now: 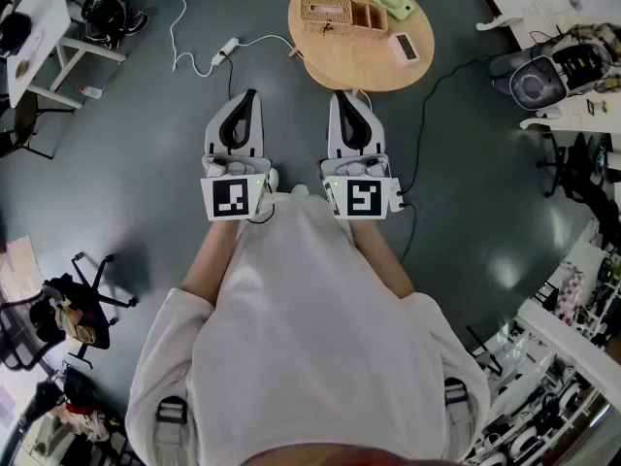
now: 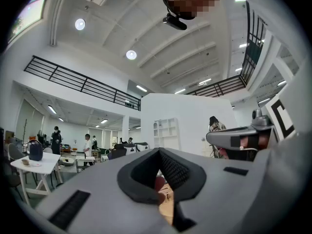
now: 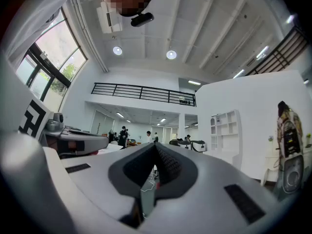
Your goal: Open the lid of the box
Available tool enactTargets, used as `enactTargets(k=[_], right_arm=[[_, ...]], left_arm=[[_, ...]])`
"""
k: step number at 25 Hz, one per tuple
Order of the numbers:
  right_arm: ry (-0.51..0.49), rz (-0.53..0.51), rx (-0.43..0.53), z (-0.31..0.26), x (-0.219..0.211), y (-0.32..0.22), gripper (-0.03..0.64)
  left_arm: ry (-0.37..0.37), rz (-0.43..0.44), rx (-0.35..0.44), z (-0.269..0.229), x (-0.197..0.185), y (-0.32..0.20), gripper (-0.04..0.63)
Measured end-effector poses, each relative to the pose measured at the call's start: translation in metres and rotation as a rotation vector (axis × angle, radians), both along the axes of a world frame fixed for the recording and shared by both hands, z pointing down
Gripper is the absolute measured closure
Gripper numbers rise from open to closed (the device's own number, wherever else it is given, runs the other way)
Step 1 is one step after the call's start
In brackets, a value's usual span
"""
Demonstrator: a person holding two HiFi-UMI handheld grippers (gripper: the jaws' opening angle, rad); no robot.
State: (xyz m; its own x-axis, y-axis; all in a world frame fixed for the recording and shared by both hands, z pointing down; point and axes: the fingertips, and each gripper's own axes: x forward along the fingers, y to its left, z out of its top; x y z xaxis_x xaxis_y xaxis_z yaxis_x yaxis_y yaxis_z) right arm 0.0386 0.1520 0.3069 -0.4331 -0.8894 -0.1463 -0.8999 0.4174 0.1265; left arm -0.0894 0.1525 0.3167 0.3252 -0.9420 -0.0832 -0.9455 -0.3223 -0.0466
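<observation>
As the woven wicker box (image 1: 326, 11) on the round wooden table (image 1: 359, 61) lies well ahead of both tips, you carry the white left gripper (image 1: 250, 97) and white right gripper (image 1: 342, 96) level and empty, jaws pressed together, seemingly for the approach.

No readable text or labels, seemingly, anywhere.

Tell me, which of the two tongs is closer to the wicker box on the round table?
Right. The right tongs point toward the round table, almost in line with the wicker box; the left tongs sit off to its left, over the floor. Neither touches it.
</observation>
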Motion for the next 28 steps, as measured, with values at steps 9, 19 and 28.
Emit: enactTargets(k=[9,19,28], right_arm=[[-0.041,0.012,-0.035,0.008,0.024,-0.009,0.623],[-0.005,0.025,-0.089,0.048,0.040,-0.045,0.623],[0.027,0.087,-0.122,0.080,0.027,-0.134,0.621]], left_arm=[[0.001,0.023,-0.022,0.005,0.014,-0.003,0.598],[-0.033,-0.022,-0.024,0.023,0.004,-0.027,0.598],[-0.011,0.005,0.004,0.040,-0.015,-0.124,0.598]])
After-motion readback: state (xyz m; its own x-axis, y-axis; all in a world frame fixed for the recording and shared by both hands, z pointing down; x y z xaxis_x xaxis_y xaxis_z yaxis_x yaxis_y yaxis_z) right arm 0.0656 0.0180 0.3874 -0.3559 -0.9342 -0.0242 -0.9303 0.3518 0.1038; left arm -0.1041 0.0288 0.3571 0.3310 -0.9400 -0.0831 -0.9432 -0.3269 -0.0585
